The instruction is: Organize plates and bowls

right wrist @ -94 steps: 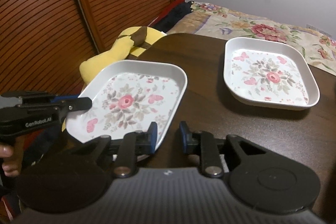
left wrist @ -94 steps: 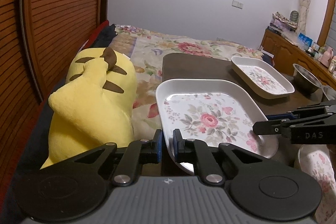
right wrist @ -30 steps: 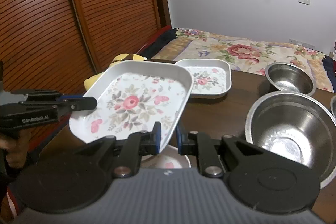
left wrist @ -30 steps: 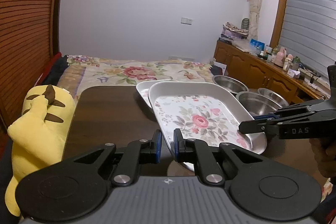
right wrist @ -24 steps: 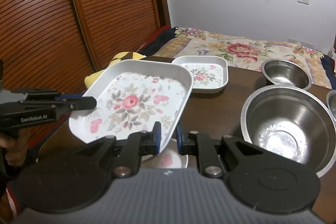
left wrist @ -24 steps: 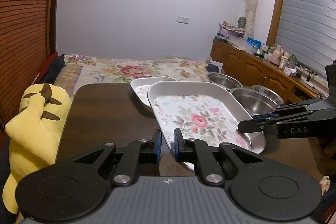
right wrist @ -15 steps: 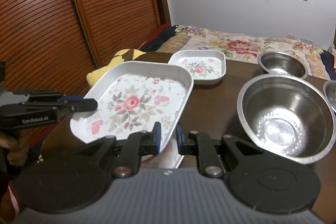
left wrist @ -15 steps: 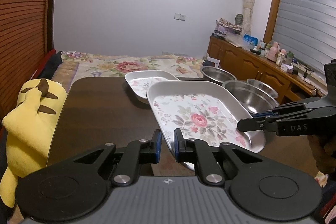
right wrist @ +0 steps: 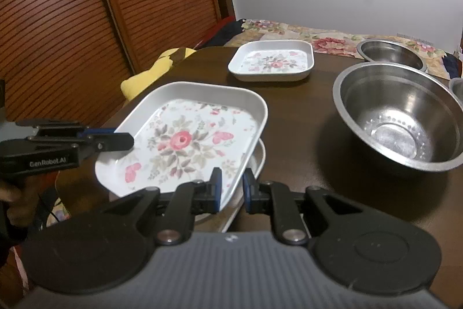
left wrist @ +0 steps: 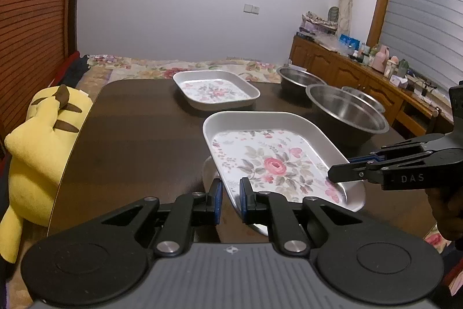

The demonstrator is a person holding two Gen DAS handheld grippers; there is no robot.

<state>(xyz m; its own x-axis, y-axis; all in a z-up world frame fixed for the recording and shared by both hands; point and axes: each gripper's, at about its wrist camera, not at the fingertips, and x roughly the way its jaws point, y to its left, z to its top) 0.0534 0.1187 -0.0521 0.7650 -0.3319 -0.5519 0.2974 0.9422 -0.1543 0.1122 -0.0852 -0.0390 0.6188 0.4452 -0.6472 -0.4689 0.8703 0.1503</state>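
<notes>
A white rectangular tray with a rose print (left wrist: 269, 161) (right wrist: 185, 141) hangs tilted, low over the dark wooden table (left wrist: 139, 129). My left gripper (left wrist: 231, 194) is shut on its near left rim. My right gripper (right wrist: 231, 187) is shut on the opposite rim. Each gripper also shows in the other view, the right gripper (left wrist: 337, 175) and the left gripper (right wrist: 126, 141). A white plate (right wrist: 260, 161) (left wrist: 207, 173) lies right under the tray, mostly hidden. A second floral tray (left wrist: 215, 90) (right wrist: 272, 61) rests at the table's far side.
A large steel bowl (right wrist: 399, 123) (left wrist: 347, 112) stands close to the right of the held tray. A smaller steel bowl (right wrist: 390, 52) (left wrist: 298, 77) sits behind it, and a third (left wrist: 361, 99) peeks out beside it. A yellow plush toy (left wrist: 43, 129) lies off the table's left edge.
Both grippers, still clamped on the tray, have carried it from the table's left edge towards the steel bowls and lowered it over the white plate.
</notes>
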